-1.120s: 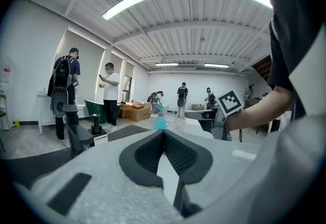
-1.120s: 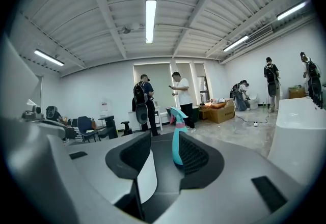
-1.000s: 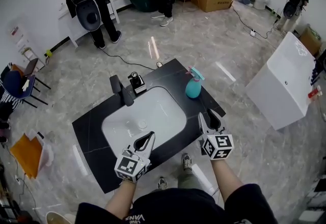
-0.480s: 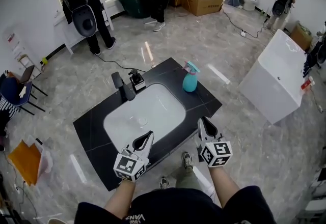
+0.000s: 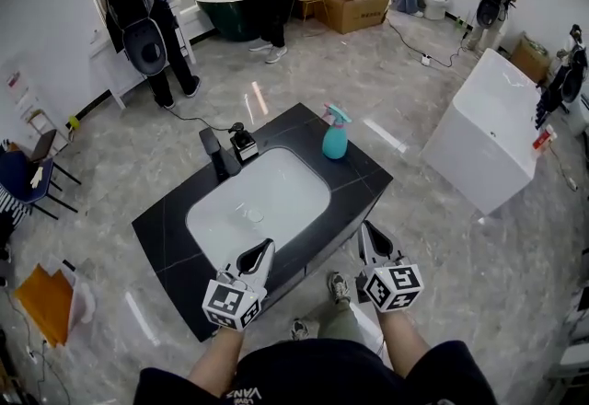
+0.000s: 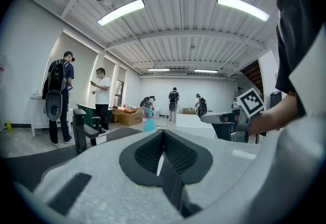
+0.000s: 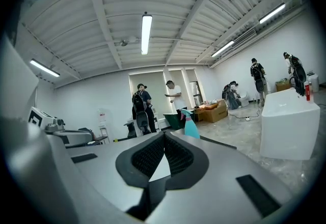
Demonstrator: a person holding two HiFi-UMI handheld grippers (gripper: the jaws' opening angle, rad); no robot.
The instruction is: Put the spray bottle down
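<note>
Teal spray bottle [image 5: 335, 138] upright on black countertop [image 5: 363, 180], well ahead of right gripper [image 5: 369, 234], untouched. Right gripper jaws together, empty. Left gripper [image 5: 264, 251] likewise, sink basin [image 5: 276, 201] just ahead. Put-down judged complete; next move only needs both grippers kept clear.

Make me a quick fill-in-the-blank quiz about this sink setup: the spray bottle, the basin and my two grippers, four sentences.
1. The spray bottle stands upright on the black ____.
2. The right gripper has its jaws ____, with nothing between them.
3. The sink's basin is ____ in colour.
4. The left gripper holds ____.

Missing words: countertop; shut; white; nothing
</note>
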